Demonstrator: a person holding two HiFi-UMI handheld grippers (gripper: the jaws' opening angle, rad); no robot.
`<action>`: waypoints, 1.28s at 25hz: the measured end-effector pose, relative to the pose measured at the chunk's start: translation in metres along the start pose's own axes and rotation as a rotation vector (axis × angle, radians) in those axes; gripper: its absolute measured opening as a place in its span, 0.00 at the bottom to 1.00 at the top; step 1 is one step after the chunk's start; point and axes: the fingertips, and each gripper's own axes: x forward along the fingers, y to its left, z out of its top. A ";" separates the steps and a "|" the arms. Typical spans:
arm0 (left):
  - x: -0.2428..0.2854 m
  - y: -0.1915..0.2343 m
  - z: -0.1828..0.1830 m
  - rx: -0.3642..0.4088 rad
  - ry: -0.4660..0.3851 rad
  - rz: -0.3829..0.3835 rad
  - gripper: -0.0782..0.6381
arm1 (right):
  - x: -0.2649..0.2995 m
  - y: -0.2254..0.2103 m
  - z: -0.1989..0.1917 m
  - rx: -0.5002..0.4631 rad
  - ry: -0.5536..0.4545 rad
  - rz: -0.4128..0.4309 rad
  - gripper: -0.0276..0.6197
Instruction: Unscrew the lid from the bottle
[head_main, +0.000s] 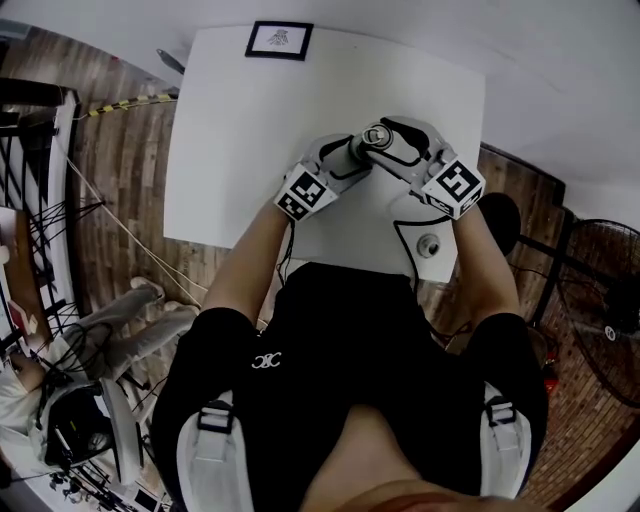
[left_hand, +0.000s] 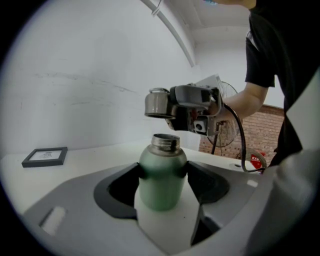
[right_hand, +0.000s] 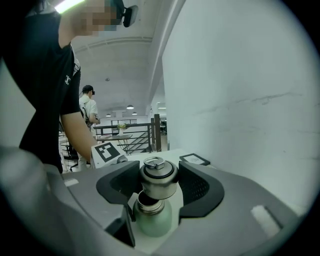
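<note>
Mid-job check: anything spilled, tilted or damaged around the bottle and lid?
Nothing stands out. The bottle is upright, clamped in the left gripper. The lid is off, held in the right gripper just above the open neck. No spill shows on the table.

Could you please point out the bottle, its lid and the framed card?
bottle (left_hand: 161, 182), left gripper view, green body.
lid (right_hand: 158, 184), right gripper view, steel side.
framed card (left_hand: 45, 156), left gripper view, centre.

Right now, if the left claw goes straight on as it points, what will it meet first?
Probably the right claw, which holds the lid just beyond and a little above the green bottle that the left claw grips. Depth is unclear; it might pass underneath.
</note>
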 end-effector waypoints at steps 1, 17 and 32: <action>-0.001 0.000 0.000 0.000 0.000 0.001 0.61 | -0.001 -0.001 0.003 -0.001 -0.007 -0.010 0.42; -0.030 0.003 0.016 -0.057 -0.037 0.233 0.57 | -0.040 0.006 0.017 0.089 -0.106 -0.251 0.42; -0.224 -0.017 0.094 -0.120 -0.133 0.770 0.18 | -0.077 0.072 0.084 0.062 -0.266 -0.645 0.42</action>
